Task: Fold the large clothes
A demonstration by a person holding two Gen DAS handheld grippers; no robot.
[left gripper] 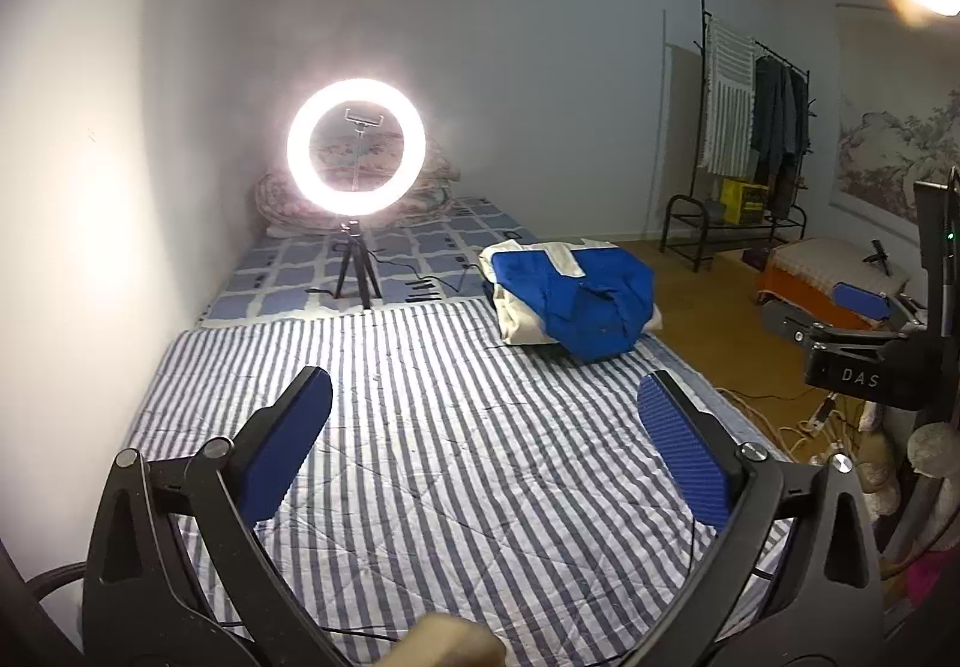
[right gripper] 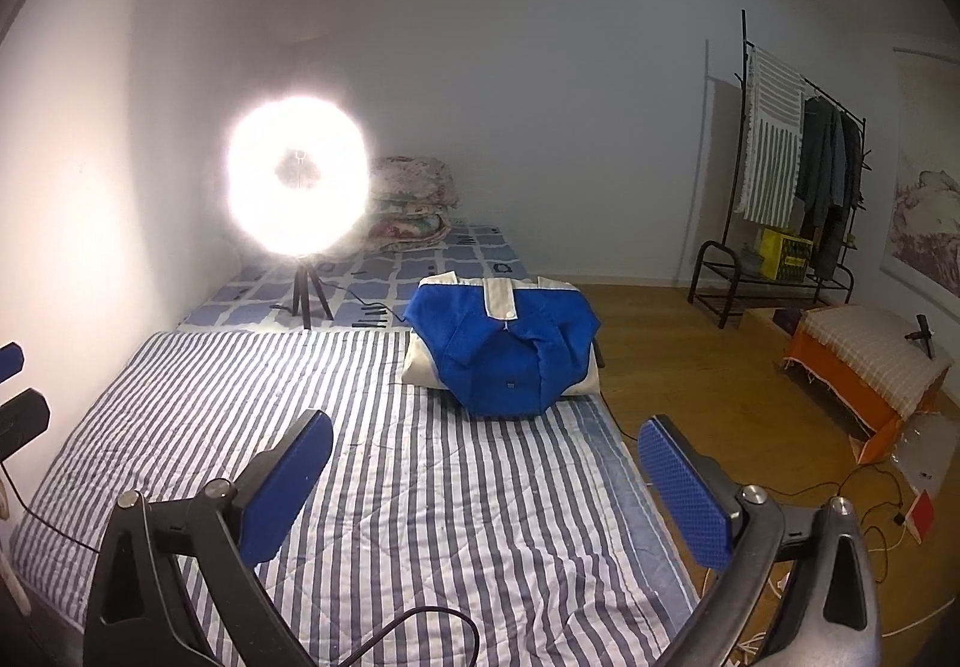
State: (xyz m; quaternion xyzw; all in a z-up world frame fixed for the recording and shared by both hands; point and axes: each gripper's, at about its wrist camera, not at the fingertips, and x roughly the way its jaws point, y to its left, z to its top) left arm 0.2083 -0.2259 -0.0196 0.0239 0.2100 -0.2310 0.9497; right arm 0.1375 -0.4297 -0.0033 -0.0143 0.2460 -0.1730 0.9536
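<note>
Both my jaws stood as wide as they go and held nothing: my left gripper (left gripper: 485,442) and my right gripper (right gripper: 485,478) hung over the bare striped quilt (right gripper: 372,463), pointing slightly down.

The blue-and-cream jacket (right gripper: 504,346) lay in a folded bundle at the far right of the bed (left gripper: 420,241), well apart from both grippers, its right side close to the bed's edge.

That was my first worry: a push from the left could have slid the bundle off onto the wooden floor (right gripper: 690,367). A one-sided pinch would likely have dragged open the layers already folded.

A black cable (right gripper: 372,310) ran close by the jacket toward the ring light (left gripper: 356,146) on its tripod, and snagging it might have toppled the light.
</note>
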